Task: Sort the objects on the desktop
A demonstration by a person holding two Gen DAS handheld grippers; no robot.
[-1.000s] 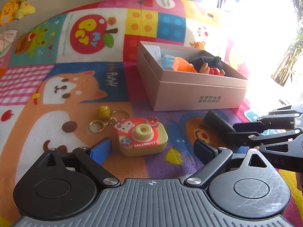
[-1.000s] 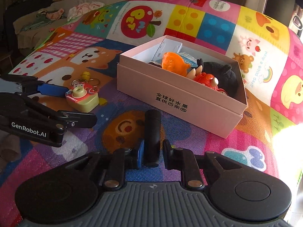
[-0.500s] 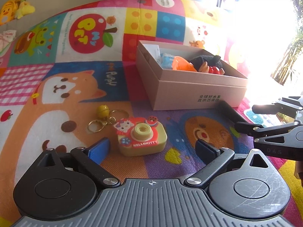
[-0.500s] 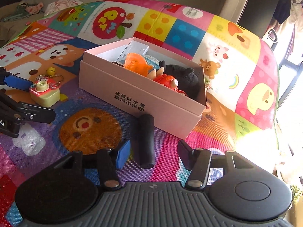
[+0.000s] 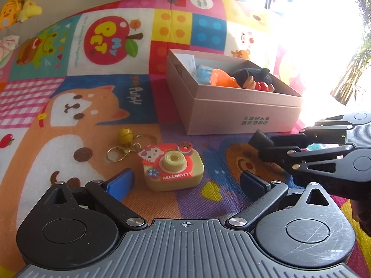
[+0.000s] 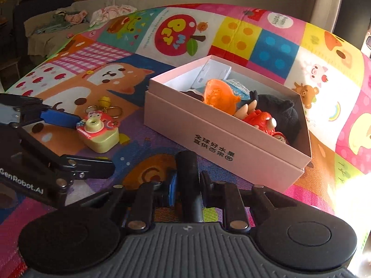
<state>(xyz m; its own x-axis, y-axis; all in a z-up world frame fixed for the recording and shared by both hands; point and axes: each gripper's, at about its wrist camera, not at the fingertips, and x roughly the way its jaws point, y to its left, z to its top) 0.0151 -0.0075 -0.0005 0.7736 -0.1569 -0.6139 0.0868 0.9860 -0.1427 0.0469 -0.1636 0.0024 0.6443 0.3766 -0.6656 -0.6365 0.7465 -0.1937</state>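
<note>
The play mat (image 5: 69,106) is a patchwork of bright cartoon panels: a red apple, pink-and-white checks, an orange-and-white puppy on blue, yellow and blue squares with dots. The box (image 6: 222,143) is pale pink with dark printed characters. The toy camera (image 5: 172,168) is cream-yellow with a red front and white lettering; its bell (image 5: 125,135) is yellow. The cylinder (image 6: 188,178) is black. An orange toy (image 6: 218,97) lies in the box.

Left hand-held gripper (image 5: 185,180) gapes around the toy camera (image 5: 172,168).

Matt cardboard box (image 5: 234,113), glossy plastic toy camera (image 5: 172,170)
</note>
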